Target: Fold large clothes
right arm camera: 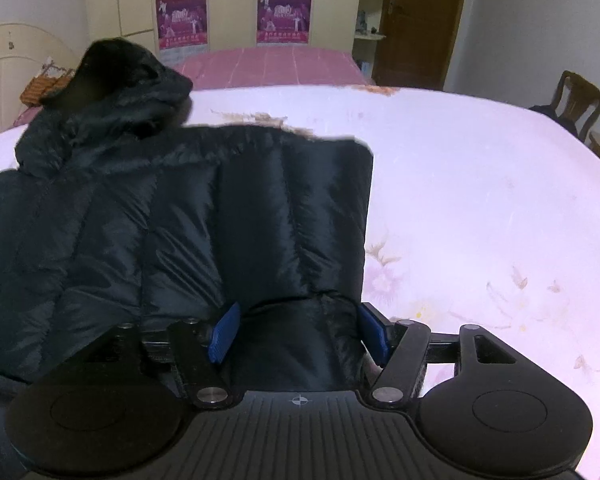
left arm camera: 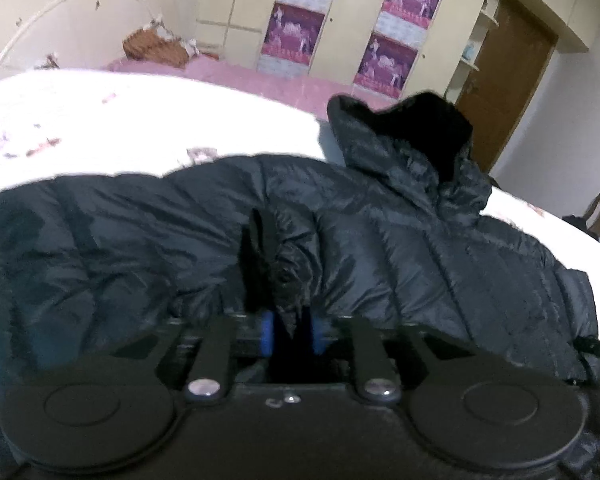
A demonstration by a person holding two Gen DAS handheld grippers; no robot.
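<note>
A black hooded puffer jacket point(left arm camera: 400, 232) lies spread on a white floral bed sheet point(left arm camera: 140, 128). Its hood point(left arm camera: 412, 140) stands up at the far side. My left gripper point(left arm camera: 291, 332) is shut on a pinched fold of the jacket near its near edge, blue pads close together. In the right wrist view the jacket point(right arm camera: 180, 232) fills the left half, hood point(right arm camera: 116, 80) at top left. My right gripper point(right arm camera: 300, 336) is open, its blue pads point(right arm camera: 224, 336) wide apart around the jacket's near edge, beside the jacket's straight right side.
The bed sheet point(right arm camera: 480, 220) is bare to the right of the jacket. A pink bed point(right arm camera: 272, 66) lies beyond, with a wicker basket point(right arm camera: 44, 86) by the headboard. Wardrobes with posters point(right arm camera: 284, 14), a brown door point(right arm camera: 420, 20) and a wooden chair point(right arm camera: 576, 100) stand behind.
</note>
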